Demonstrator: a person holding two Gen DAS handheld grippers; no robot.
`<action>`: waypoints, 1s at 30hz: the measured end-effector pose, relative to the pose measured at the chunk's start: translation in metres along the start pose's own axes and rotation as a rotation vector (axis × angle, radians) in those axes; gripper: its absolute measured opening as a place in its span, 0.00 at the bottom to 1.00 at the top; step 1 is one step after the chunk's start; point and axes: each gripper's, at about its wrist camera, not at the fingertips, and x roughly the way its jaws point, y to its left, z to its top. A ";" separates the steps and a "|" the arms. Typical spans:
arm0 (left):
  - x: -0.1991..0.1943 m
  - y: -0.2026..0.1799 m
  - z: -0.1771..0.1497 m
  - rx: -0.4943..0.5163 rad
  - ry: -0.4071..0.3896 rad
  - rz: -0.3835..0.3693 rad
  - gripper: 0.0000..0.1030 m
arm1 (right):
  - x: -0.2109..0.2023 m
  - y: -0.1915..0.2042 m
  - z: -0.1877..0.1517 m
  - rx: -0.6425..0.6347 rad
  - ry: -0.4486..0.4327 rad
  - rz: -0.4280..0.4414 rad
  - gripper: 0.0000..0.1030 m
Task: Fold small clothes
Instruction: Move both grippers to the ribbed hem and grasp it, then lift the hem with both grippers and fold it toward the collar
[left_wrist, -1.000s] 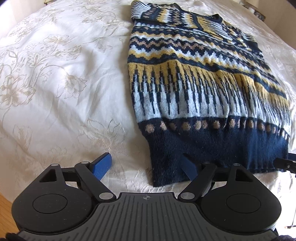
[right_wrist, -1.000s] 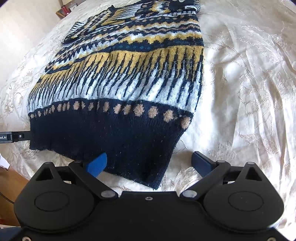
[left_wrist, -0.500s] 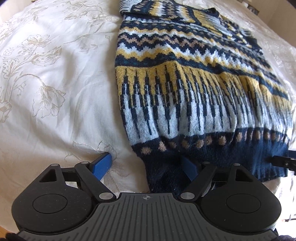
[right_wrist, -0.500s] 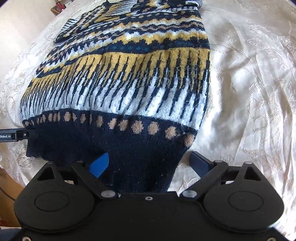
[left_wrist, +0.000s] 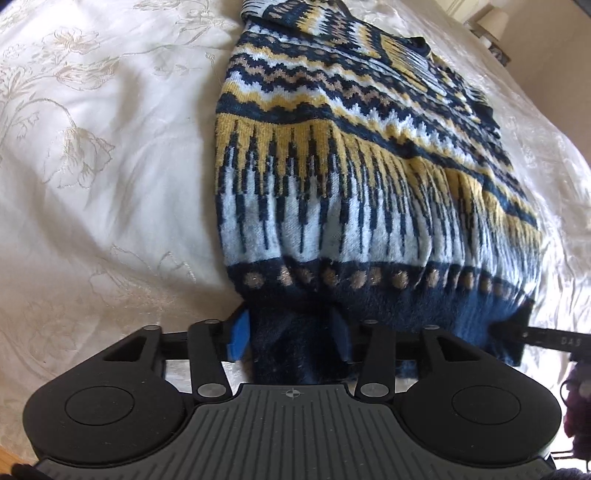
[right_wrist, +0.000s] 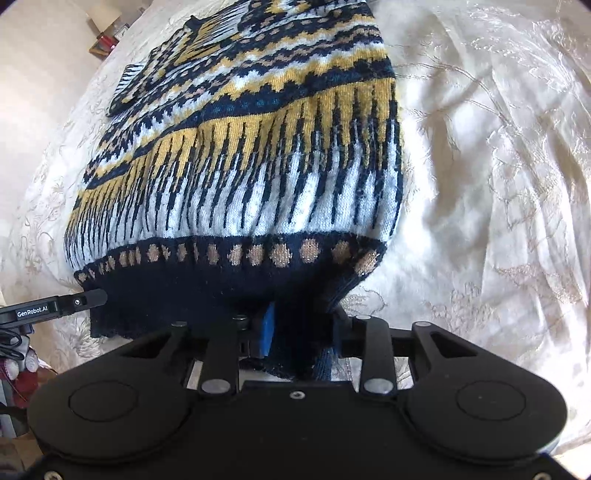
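A knitted sweater (left_wrist: 332, 177) in navy, yellow and white lies on the bed, its navy hem toward me. It also shows in the right wrist view (right_wrist: 258, 177). My left gripper (left_wrist: 290, 332) is shut on the hem's left corner, the navy knit bunched between the blue pads (left_wrist: 238, 332). My right gripper (right_wrist: 301, 332) is shut on the hem's right corner, which is lifted and puckered. The other gripper's tip shows at each view's edge, the right one in the left wrist view (left_wrist: 546, 338) and the left one in the right wrist view (right_wrist: 55, 304).
A cream bedspread (left_wrist: 92, 184) with a floral pattern covers the bed all around the sweater. A small lamp and items (right_wrist: 107, 26) stand at the far side of the room. A wooden floor edge shows at the lower left.
Both grippers moved forward onto the hem and closed on it. The hem now bunches and lifts between the fingers; earlier both grippers were open.
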 end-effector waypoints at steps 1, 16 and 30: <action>0.000 -0.001 0.000 0.000 -0.001 0.005 0.45 | 0.000 0.000 0.000 0.009 -0.003 0.001 0.43; -0.077 -0.004 0.024 -0.087 -0.149 -0.200 0.08 | -0.062 0.008 0.013 -0.005 -0.102 0.166 0.13; -0.099 -0.010 0.164 -0.113 -0.415 -0.300 0.05 | -0.107 0.021 0.140 0.112 -0.433 0.263 0.13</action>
